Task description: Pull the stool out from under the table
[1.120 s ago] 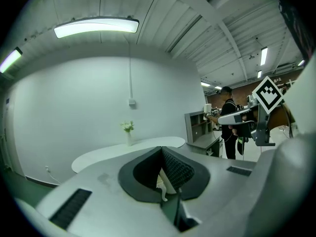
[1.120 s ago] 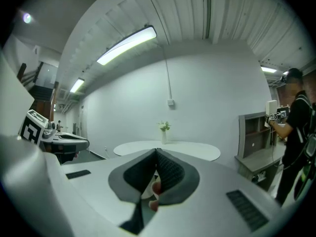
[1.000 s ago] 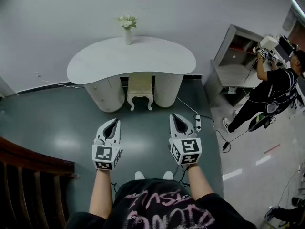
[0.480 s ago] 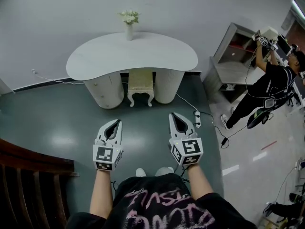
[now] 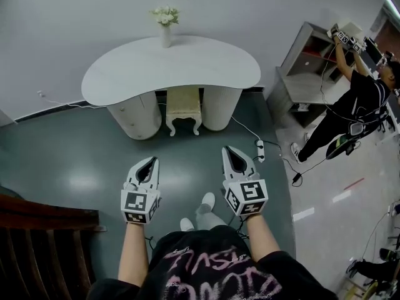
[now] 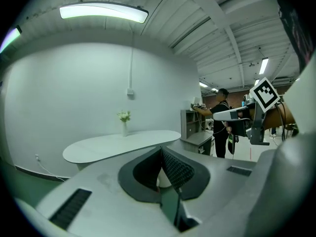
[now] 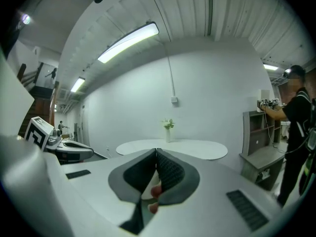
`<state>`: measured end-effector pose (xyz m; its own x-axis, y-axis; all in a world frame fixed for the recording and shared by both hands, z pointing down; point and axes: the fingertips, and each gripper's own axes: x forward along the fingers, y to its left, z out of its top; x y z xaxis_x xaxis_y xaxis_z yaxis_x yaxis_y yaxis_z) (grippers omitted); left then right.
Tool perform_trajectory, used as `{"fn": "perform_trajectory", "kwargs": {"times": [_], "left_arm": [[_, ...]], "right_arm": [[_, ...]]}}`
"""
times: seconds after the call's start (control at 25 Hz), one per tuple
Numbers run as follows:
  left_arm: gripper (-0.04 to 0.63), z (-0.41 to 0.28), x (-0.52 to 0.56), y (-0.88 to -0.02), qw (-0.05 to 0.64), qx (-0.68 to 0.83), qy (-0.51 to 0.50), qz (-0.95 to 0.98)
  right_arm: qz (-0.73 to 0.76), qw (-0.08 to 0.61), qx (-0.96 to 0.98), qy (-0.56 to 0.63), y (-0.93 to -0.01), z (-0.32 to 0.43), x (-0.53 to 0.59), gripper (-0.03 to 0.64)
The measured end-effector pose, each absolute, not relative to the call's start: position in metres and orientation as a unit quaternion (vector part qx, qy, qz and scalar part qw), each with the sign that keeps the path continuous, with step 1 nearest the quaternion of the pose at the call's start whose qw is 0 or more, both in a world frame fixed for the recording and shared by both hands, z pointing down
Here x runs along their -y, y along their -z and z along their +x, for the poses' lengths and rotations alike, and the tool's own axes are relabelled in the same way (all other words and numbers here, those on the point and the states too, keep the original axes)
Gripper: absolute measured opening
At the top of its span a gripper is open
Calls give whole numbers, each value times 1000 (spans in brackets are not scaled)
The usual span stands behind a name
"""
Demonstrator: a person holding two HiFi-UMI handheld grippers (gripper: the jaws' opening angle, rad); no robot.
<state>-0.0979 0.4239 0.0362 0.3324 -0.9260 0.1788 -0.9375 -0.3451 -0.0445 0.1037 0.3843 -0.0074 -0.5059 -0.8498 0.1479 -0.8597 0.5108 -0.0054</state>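
A cream stool (image 5: 184, 107) with curved legs stands tucked between the two round pedestals of a white kidney-shaped table (image 5: 125, 74). My left gripper (image 5: 150, 160) and right gripper (image 5: 230, 150) hang side by side over the dark floor, well short of the stool, both shut with nothing in them. The table top (image 6: 118, 144) shows beyond the shut left jaws in the left gripper view, and the table top (image 7: 173, 148) lies ahead in the right gripper view. The stool is hidden behind the jaws in both gripper views.
A vase of white flowers (image 5: 164, 25) stands at the table's back edge. A power strip and cable (image 5: 260, 147) lie on the floor to the right. A grey shelf unit (image 5: 306, 74) and a person in black (image 5: 350, 114) are at far right. A dark wooden railing (image 5: 44, 242) is at lower left.
The view has advanced toward the table, which looks slightly nearer. My foot has stepped forward between the grippers. Both grippers hold the same pose and stay shut.
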Motion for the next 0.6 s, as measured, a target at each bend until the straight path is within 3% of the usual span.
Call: {"fn": "perform_trajectory", "kwargs": {"times": [0.6], "left_arm": [[12,-79,-311,-61,67,579,-120,804]], "right_arm": [[472,70,875,-87,-22,127,-263,61]]}}
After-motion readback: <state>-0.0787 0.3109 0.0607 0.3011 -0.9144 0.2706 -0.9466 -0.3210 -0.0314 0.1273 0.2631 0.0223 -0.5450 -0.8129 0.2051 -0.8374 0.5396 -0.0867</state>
